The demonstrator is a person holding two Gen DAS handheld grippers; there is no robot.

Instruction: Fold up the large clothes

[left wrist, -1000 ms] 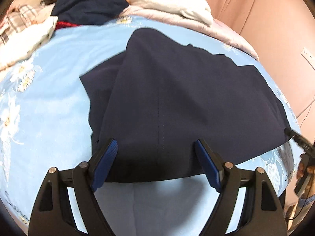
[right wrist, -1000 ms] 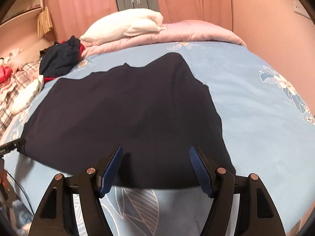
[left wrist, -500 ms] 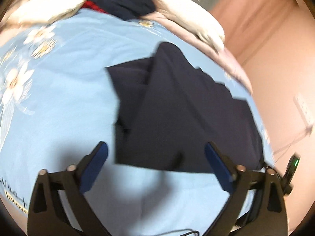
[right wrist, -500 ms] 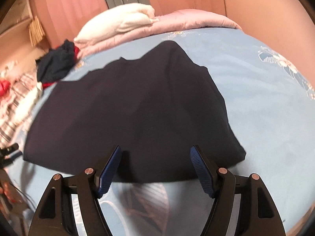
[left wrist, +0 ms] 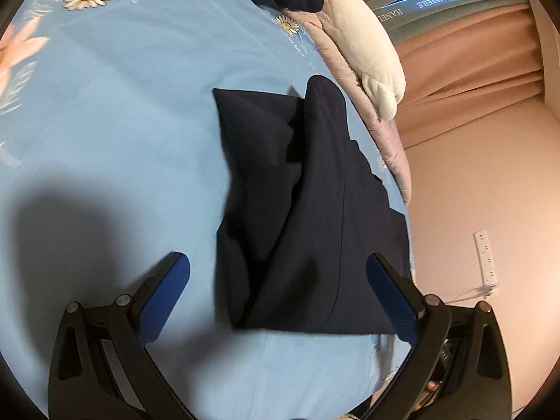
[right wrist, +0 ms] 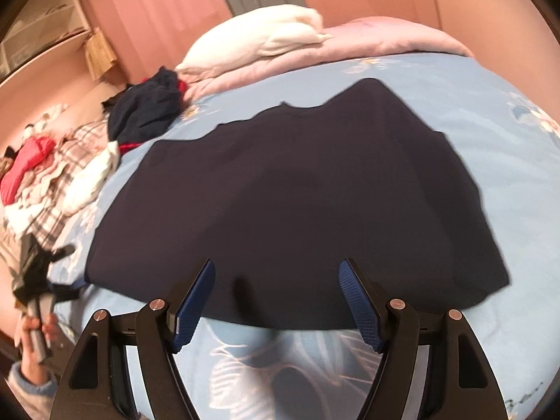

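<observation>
Navy garment (left wrist: 315,210) now let go, lying part-folded on blue floral bedsheet (left wrist: 122,122); left gripper (left wrist: 278,292) spread wider and rolled, right gripper (right wrist: 276,301) gaping, both empty — next fold due.

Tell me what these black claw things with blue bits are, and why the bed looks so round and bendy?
Those claws are two grabbing tools, and a person holds one in each hand. Each tool has a small camera that looks out along its two fingers, and its lens bends everything round. One picture comes from the left gripper, the other from the right gripper. In the right picture you can even see the person's hand holding the other tool. On the blue flowery bedsheet lies a big dark navy garment, partly folded. At the far end are a white pillow and a heap of other clothes. Both tools hang open just above the garment's near edge. The left one's fingers have just spread wider. Neither is holding anything.
</observation>
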